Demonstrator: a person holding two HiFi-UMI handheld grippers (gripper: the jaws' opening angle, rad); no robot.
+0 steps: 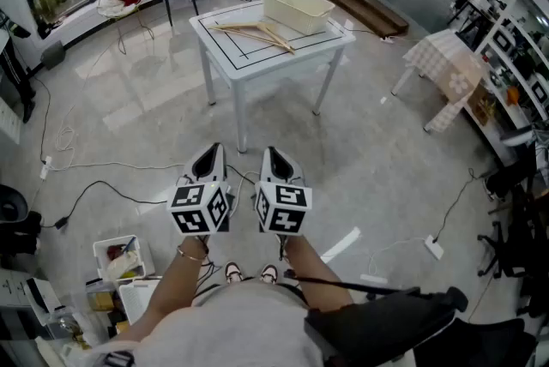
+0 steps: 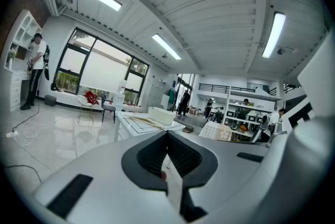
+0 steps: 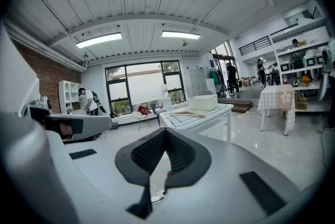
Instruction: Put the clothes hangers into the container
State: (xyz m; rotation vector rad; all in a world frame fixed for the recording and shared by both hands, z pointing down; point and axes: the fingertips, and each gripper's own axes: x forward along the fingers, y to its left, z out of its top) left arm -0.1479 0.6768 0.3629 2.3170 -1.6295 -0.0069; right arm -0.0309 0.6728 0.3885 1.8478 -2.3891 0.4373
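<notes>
Glossy grey workshop floor (image 1: 377, 159) separates the person from a white square table (image 1: 257, 58). On it, pale wooden clothes hangers (image 1: 256, 32) lie flat with their long axis crosswise, just left of a cream rectangular plastic container (image 1: 292, 17). The left gripper (image 1: 208, 153) and right gripper (image 1: 274, 155), both pressed together and empty, point towards them from well apart, neither clearly nearer.

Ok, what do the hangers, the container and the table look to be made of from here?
Hangers: likely wood; pale tan, matte, thin bare arms.
Container: probably plastic; cream-white, smooth moulded walls with rounded corners.
Table: white top marked with thin black lines, which looks like painted or laminated board. The legs are white; I cannot tell whether they are metal or wood.
</notes>
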